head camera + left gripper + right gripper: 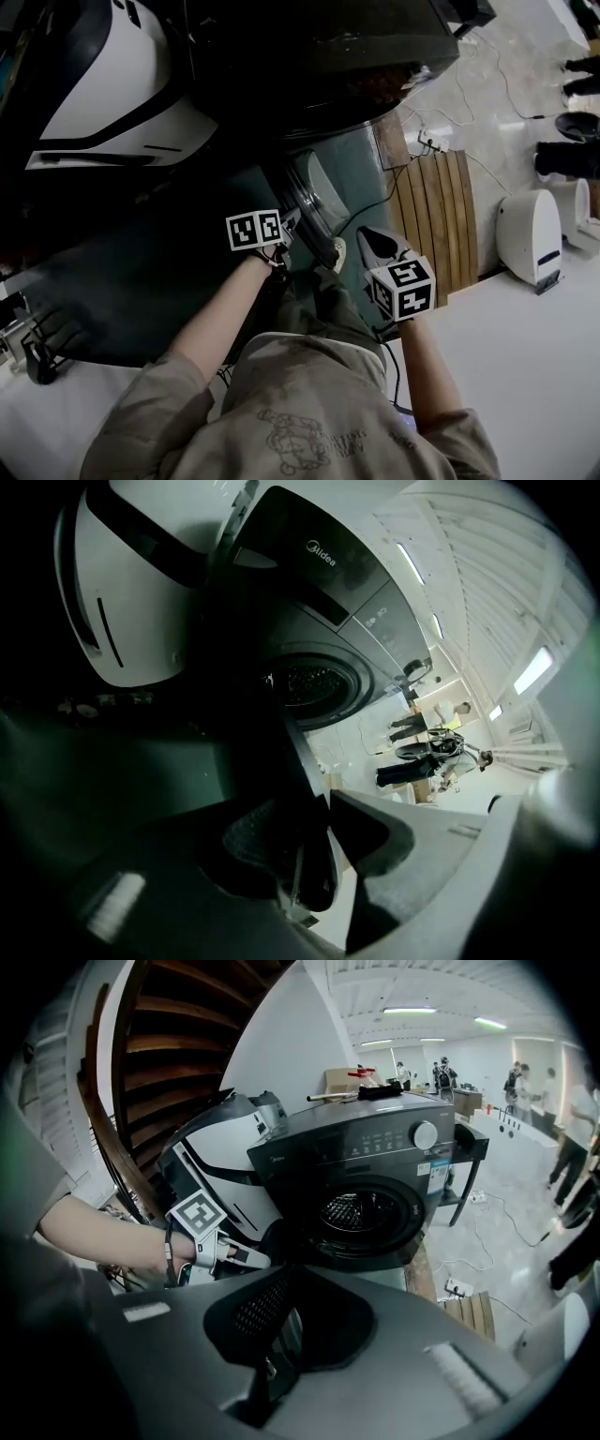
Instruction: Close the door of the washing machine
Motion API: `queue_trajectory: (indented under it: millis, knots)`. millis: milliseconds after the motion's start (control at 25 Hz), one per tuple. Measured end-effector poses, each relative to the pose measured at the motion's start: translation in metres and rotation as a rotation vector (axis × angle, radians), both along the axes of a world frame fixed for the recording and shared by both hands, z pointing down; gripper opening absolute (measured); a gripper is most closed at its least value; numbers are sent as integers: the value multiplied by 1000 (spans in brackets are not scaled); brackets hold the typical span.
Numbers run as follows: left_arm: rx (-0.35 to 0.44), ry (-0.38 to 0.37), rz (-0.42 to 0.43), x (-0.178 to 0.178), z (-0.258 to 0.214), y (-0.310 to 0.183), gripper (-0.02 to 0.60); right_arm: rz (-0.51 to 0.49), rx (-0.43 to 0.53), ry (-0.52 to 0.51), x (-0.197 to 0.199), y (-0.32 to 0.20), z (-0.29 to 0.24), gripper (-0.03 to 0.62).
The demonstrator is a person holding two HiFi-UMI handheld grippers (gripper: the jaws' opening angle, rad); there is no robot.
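Observation:
The dark front-loading washing machine (356,56) stands ahead with its round drum opening (361,1211) uncovered. Its door (314,211) swings out toward me and shows edge-on in the head view. My left gripper (289,232) reaches to that door's rim. In the left gripper view the door (295,752) runs down as a dark band between the two jaws of the left gripper (309,803), which close on it. My right gripper (375,239) hangs free to the right of the door, its jaws together and nothing in them. From the right gripper (291,1274) I see the left gripper (239,1258) at the door.
A white and black appliance (112,84) stands left of the machine. Wooden slats (441,216) lie on the floor to its right, with cables (441,141) and a white device (530,234) beyond. A wooden staircase (178,1054) rises behind. People (572,1138) stand far off.

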State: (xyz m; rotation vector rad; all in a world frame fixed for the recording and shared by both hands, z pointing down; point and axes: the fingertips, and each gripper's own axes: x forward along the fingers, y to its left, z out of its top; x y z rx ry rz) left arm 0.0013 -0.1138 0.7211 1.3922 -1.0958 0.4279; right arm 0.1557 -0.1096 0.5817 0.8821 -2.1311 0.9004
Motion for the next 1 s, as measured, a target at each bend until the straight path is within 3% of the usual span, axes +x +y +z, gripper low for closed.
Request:
queue_trajectory:
  millis: [280,560,1000]
  knots:
    - [17,134,-93,33,-1,-31,189,84,7,15,32,-6,0,29]
    - [5,283,-177,57,-1,-67,187,263,33,-72,65,-24,-12,28]
    - [-10,436,-291,78,-1,-123,186,275,15,-83,80,-22,-1,28]
